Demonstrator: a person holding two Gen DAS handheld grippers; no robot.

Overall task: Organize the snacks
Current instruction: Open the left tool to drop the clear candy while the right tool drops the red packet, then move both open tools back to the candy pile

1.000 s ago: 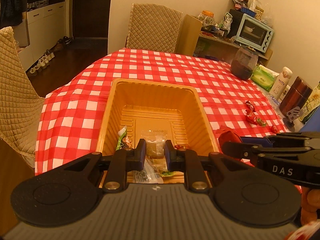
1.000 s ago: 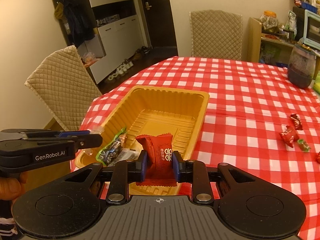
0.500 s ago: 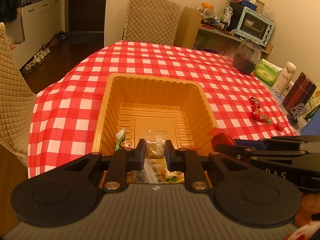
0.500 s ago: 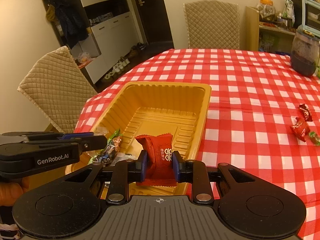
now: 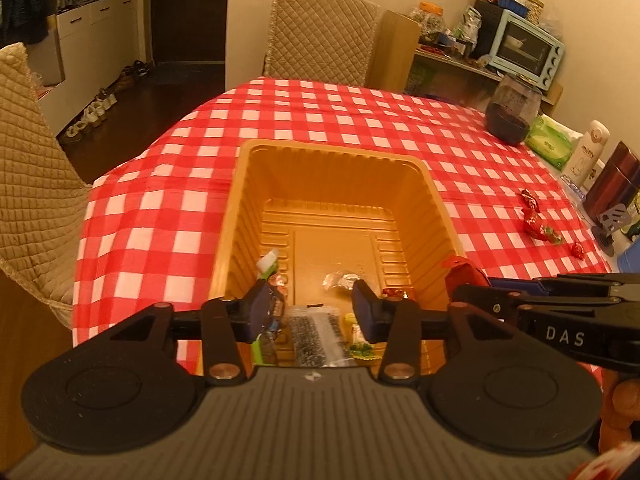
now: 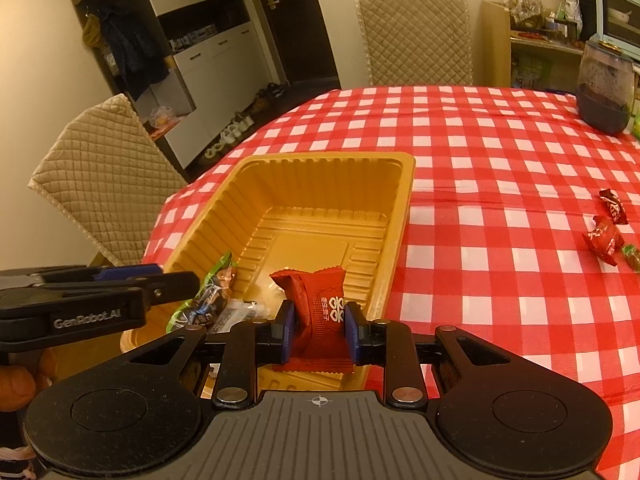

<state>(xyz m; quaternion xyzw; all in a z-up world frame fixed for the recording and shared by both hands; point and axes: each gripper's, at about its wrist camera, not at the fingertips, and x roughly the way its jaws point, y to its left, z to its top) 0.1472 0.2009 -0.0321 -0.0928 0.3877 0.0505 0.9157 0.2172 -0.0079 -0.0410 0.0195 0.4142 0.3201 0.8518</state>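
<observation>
Right wrist view has the right gripper (image 6: 318,330) pinching a red snack packet (image 6: 320,312) over the yellow tray (image 6: 394,216) for dropping, while the left gripper (image 5: 312,310) is opening, nothing between its jaws.

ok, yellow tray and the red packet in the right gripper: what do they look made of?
Yellow tray: looks like thin moulded plastic with a slight sheen; ribbed walls and a stepped floor suggest thermoforming. Red packet: probably glossy plastic film or foil laminate; crimped zigzag ends, printed white characters, creases where the right gripper pinches it.

Yellow tray (image 5: 236,216): wrapped snacks (image 5: 316,332) at near end; left gripper (image 5: 312,304) above, jaws opening, empty.
</observation>
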